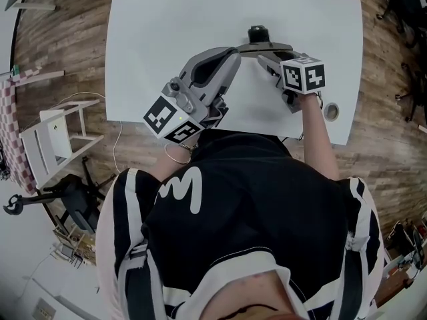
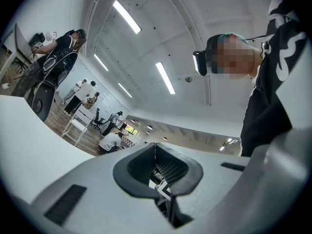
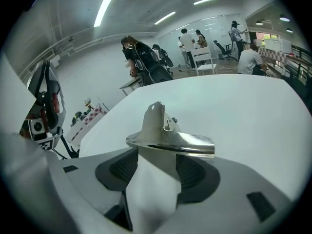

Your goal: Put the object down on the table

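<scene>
Bright, even light from ceiling strip lamps [image 2: 127, 16]; fisheye bending, dark corners in gripper views.

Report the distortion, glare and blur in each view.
Head view: even, soft light on the white table, its edges slightly bowed by the wide lens; nothing blurred. Left gripper view: fisheye with black corners, ceiling strip lights glaring white. Right gripper view: same fisheye; the metal object in the right gripper shows bright glints, its near part washed out pale.

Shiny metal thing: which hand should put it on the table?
Right. The right tool is shut on the shiny metal piece, above the white table. The left tool is shut, empty and aimed at the ceiling.
</scene>
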Tool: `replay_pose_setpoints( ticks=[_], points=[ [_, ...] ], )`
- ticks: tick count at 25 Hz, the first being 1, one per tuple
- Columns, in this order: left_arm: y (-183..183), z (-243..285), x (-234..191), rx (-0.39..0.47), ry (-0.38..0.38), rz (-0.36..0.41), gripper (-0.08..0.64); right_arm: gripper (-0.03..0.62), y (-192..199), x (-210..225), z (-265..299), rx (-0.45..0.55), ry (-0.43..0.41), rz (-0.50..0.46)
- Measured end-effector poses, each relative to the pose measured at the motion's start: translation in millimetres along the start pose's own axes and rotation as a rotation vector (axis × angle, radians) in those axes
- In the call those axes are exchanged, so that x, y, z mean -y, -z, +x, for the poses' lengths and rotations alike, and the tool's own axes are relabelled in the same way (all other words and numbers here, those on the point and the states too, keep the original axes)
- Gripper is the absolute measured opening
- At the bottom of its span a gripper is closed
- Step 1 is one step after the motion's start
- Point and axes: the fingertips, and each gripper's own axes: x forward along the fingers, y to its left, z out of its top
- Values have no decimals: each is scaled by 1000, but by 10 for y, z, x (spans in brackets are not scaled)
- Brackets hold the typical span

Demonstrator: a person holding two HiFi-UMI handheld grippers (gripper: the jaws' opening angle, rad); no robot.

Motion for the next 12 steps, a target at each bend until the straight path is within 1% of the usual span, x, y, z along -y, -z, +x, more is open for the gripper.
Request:
replay_pose_setpoints(
  ticks=[3,6,12],
  points=[
    [31,30,39,-8,12,-3,6,235,42,8,4,-9,13,-26],
    [39,57,57,-14,21,-4,6,235,33,16,-1,-10,11,-25],
    [67,63,53,-27,22,-8,6,235,79,-36,-16,-73,-48,-26]
  ],
)
